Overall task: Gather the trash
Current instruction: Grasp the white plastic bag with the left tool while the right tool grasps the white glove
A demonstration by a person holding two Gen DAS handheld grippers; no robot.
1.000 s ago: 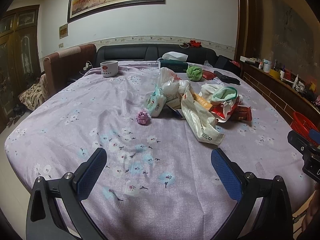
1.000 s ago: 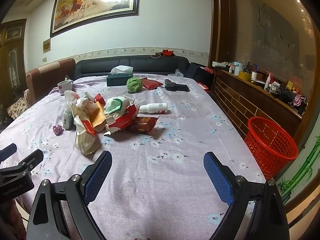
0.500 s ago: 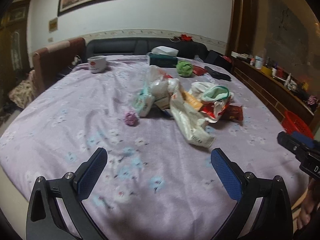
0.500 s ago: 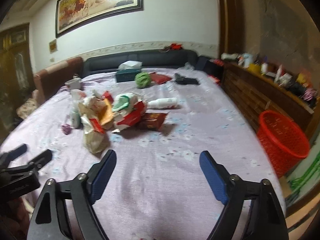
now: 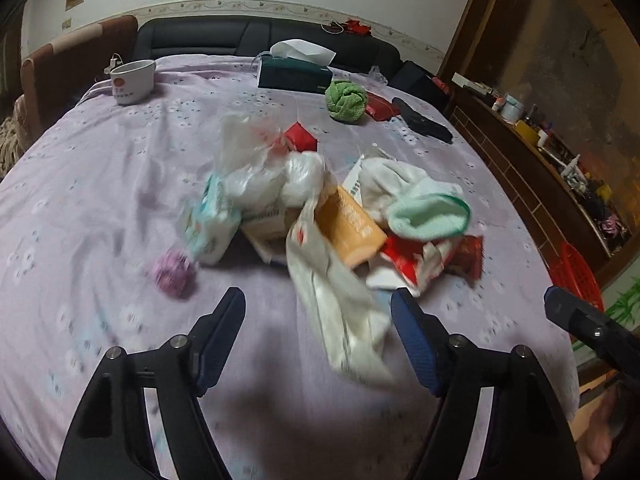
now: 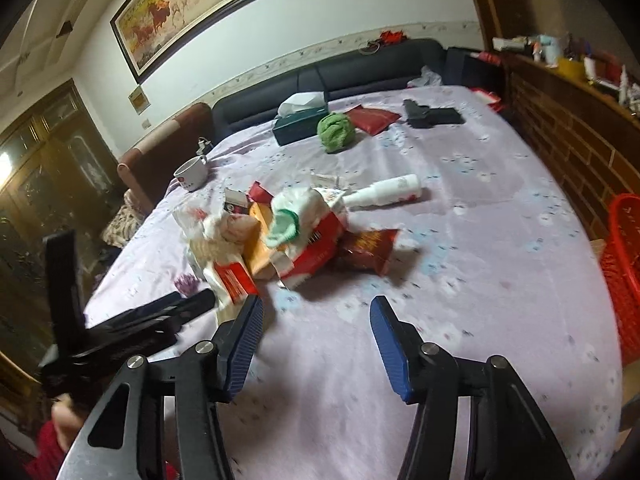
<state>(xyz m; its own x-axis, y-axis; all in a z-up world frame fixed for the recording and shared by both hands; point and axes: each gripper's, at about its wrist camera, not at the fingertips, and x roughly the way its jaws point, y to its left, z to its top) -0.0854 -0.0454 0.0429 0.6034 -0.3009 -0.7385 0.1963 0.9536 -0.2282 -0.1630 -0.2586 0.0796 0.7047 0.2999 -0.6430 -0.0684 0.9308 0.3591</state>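
Left gripper (image 5: 318, 334): we hold it wide open and empty, just short of the white plastic bag (image 5: 348, 320).
Right gripper (image 6: 316, 346): we hold it spread wide and empty, over bare cloth.
Trash pile (image 6: 288, 236): mid-table (image 6: 500, 240), wrappers heaped together.
Red basket (image 6: 624, 272): beside the table's right edge.

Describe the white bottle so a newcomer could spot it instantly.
Start at the lilac flowered tablecloth and find the heap of wrappers and bags at its middle. The white plastic bottle lies on its side at the heap's far right edge, the only smooth cylinder among crumpled packaging.
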